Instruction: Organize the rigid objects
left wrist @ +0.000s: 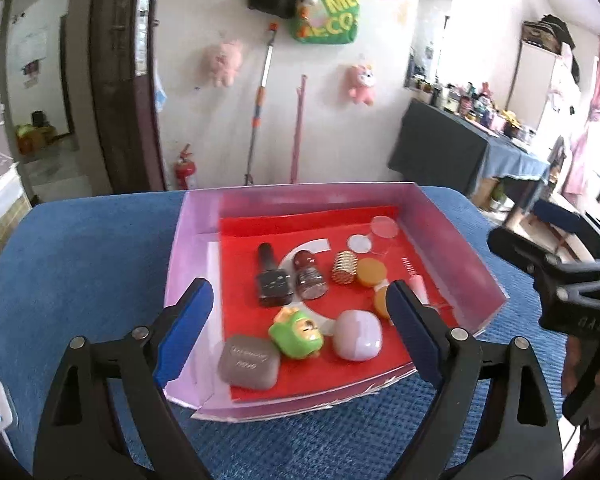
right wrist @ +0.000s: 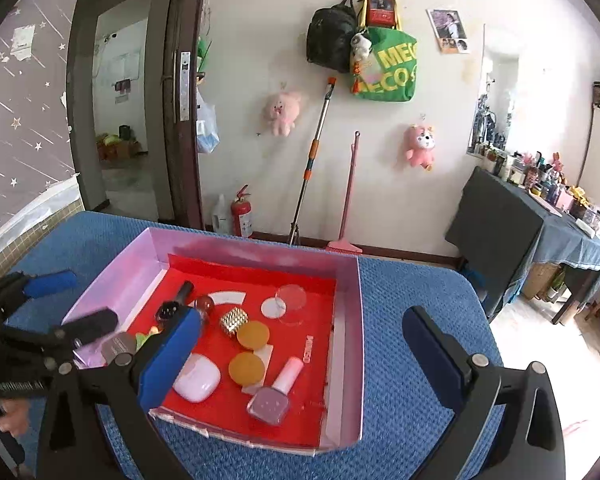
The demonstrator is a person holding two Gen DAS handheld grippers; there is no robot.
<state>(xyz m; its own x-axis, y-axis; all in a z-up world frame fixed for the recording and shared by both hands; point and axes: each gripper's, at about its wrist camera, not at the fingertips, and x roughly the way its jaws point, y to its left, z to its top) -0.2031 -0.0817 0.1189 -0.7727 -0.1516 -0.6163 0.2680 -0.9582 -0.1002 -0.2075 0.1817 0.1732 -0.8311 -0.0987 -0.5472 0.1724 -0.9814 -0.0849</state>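
The blue table point(right wrist: 400, 420) leaves bare cloth beneath the right gripper point(right wrist: 304, 356), whose jaws gape empty, angled downward. The pink box point(left wrist: 196, 240) lies ahead of both; its near side is flattened. The left gripper point(left wrist: 300, 332) gapes empty above the grey case point(left wrist: 249, 362) and green figurine point(left wrist: 296, 338).

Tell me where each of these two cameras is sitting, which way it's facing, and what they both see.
Left wrist: rides the left gripper, looking forward and down between its open blue fingers into the pink box; the right gripper shows at the frame's right edge.
Right wrist: rides the right gripper, open, looking at the same box from its right side; the left gripper and a hand show at far left.
Shared: the box, the lilac case, the blue cloth, the wall.
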